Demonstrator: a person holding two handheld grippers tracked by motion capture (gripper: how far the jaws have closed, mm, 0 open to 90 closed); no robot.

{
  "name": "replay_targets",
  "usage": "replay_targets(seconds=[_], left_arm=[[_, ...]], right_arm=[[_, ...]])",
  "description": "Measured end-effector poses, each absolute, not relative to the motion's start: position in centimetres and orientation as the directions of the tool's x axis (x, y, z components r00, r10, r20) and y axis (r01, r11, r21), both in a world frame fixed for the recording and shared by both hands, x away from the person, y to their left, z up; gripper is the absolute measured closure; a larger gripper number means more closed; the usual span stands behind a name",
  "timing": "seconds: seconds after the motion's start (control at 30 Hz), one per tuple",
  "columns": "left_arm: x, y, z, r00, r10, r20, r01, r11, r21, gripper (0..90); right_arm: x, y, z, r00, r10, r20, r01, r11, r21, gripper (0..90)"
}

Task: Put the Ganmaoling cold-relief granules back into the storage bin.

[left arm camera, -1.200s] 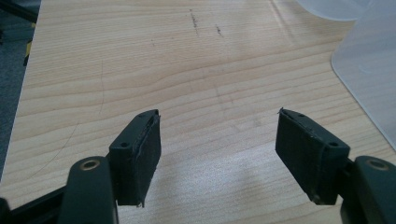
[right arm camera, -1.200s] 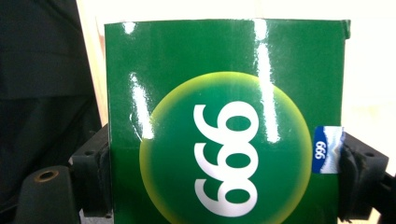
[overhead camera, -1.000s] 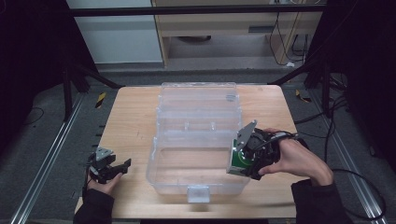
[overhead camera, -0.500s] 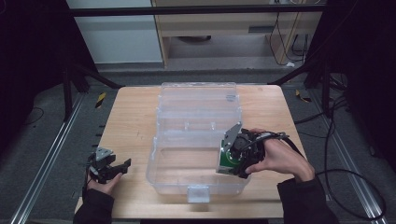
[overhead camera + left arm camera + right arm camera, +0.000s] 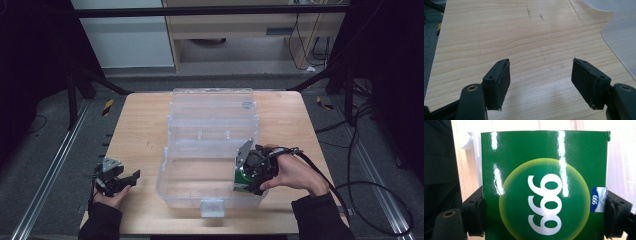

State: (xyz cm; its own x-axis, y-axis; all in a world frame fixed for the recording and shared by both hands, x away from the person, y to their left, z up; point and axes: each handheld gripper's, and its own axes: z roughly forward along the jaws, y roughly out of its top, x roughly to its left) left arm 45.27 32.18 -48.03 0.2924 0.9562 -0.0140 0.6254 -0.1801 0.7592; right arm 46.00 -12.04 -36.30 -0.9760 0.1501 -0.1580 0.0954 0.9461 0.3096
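A clear plastic box (image 5: 187, 192) with its lid (image 5: 212, 107) folded back stands mid-table. My right gripper (image 5: 246, 181) is shut on a green carton (image 5: 241, 180) printed with "999" in a yellow circle (image 5: 544, 187) and holds it over the box's right end, inside the rim. In the right gripper view the jaws press on both sides of the carton. My left gripper (image 5: 125, 180) rests at the table's front left, apart from the box. It is open, its pads (image 5: 500, 82) wide apart over bare wood with nothing between them.
The wooden table (image 5: 140, 130) has bare room left of the box. The box's corner (image 5: 621, 40) shows to the right of the left gripper. A cable (image 5: 350, 185) trails from the right gripper off the table's right side. Dark floor and frame rails surround the table.
My right gripper has carried the green carton leftward and down, from beside the box's right wall to inside its right end. The left gripper has stayed put.
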Motion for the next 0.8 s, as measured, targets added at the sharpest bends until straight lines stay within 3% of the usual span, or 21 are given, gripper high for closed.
replay_targets(seconds=[0.8], left_arm=[[45.3,32.2,-48.0,0.291,0.957,-0.014,0.623,-0.178,0.761,30.6]], right_arm=[[46.7,-11.9,-40.0,-0.985,0.118,-0.128,0.076,0.954,0.291,15.1]])
